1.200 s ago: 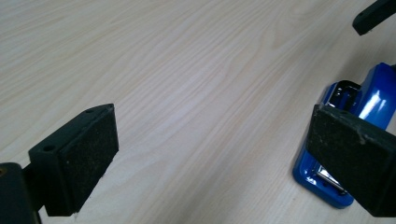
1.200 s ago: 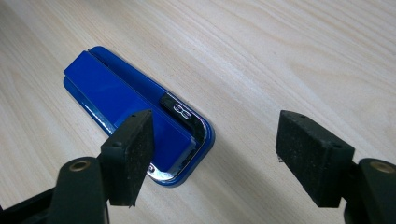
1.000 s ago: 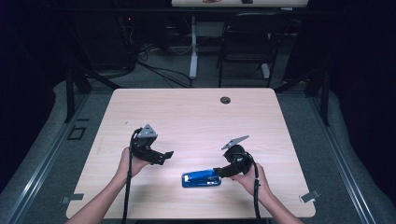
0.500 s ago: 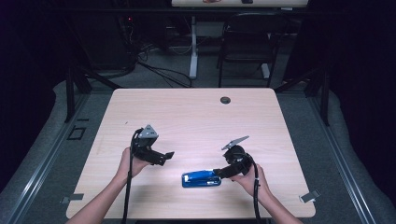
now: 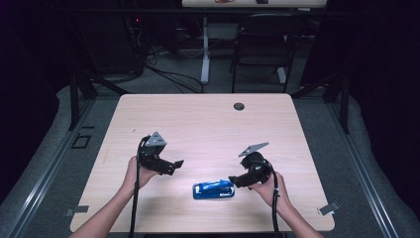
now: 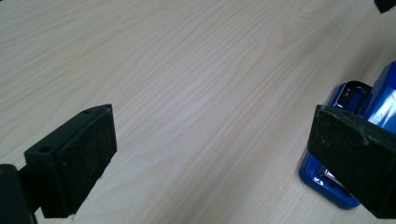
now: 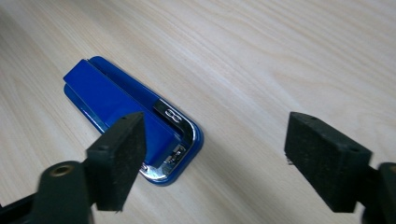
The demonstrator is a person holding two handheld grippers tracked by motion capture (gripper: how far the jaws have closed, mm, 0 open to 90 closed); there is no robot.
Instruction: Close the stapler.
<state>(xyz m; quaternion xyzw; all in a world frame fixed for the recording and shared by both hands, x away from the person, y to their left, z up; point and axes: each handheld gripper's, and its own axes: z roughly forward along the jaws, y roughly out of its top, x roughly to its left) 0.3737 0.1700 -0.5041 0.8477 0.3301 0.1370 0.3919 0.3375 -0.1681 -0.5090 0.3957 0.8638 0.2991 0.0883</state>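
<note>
Black tools (image 5: 176,164), grey plates, trailing cables.

Free room and obstacles on the worktop

Worktop (image 5: 208,124): bare wood across the far half, save a small dark round fitting (image 5: 239,106) near the far edge. Blue stapler (image 5: 213,189): lies flat near the front edge, between left tool (image 5: 179,163) and right tool (image 5: 233,181). Open lane between the tools, passable above the stapler. Chair (image 5: 260,47) and cables stand beyond.
</note>
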